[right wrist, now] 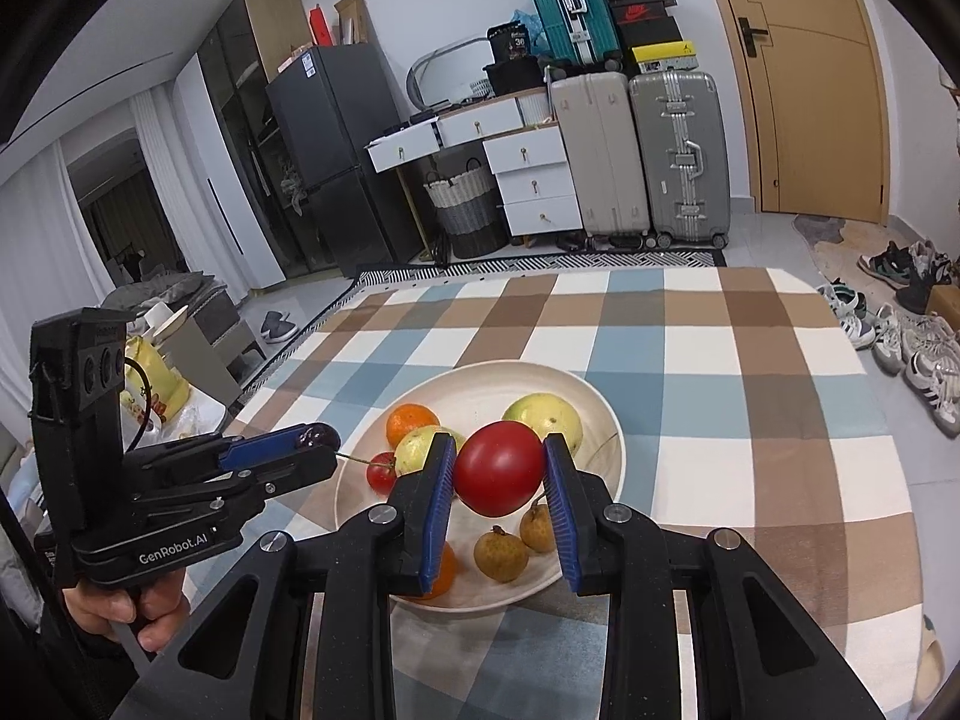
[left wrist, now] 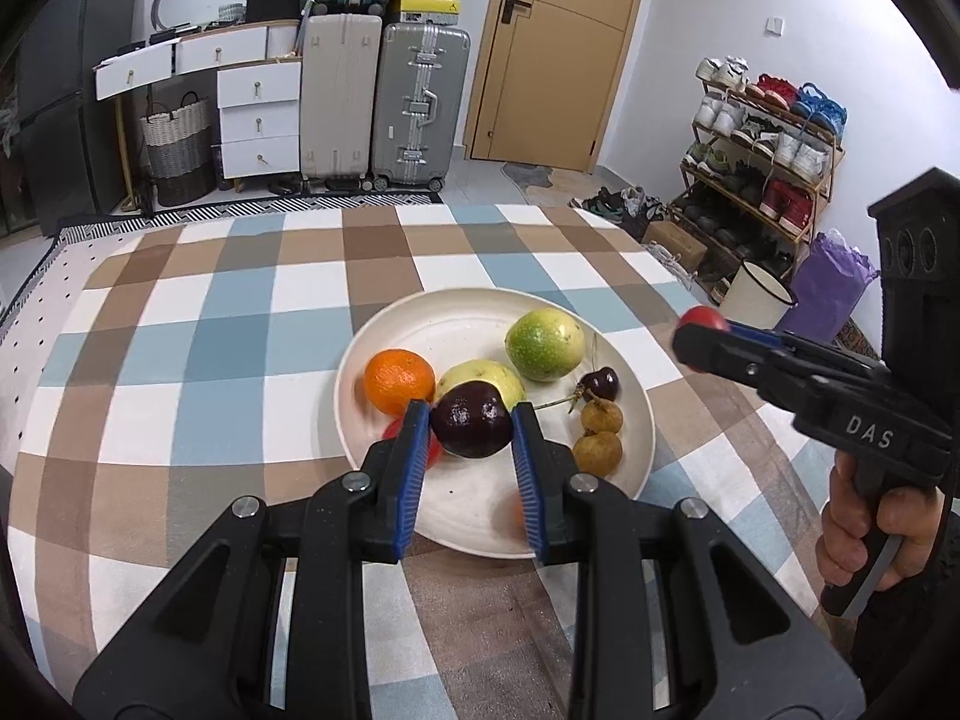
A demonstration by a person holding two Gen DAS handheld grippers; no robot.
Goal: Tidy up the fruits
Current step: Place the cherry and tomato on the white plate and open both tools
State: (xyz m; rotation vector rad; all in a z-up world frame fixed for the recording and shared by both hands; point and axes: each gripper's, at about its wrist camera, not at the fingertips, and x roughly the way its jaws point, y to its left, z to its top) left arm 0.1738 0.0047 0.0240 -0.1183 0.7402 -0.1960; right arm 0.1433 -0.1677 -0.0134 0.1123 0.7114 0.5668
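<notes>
A white plate [left wrist: 456, 324] [right wrist: 480, 387] on the checked tablecloth holds an orange [left wrist: 399, 381], a yellow-green fruit [left wrist: 480, 375], a green fruit [left wrist: 545, 336], a stemmed cherry [left wrist: 600, 383] and two brown longans [left wrist: 597, 453]. My left gripper [left wrist: 470, 414] [right wrist: 321, 444] is shut on a dark purple fruit [left wrist: 471, 427] above the plate's near side. My right gripper [right wrist: 498, 450] [left wrist: 699, 330] is shut on a red tomato [right wrist: 498, 467]; it hangs over the plate's right rim. A small red fruit [right wrist: 381, 471] and a second orange [right wrist: 444, 570] lie partly hidden under the fingers.
The checked tablecloth [left wrist: 210, 360] spreads wide to the left of and beyond the plate. Suitcases [left wrist: 420, 102], white drawers [left wrist: 258, 114] and a door stand behind the table; a shoe rack [left wrist: 762, 180] is off its right side. A hand [left wrist: 870, 534] holds each gripper's handle.
</notes>
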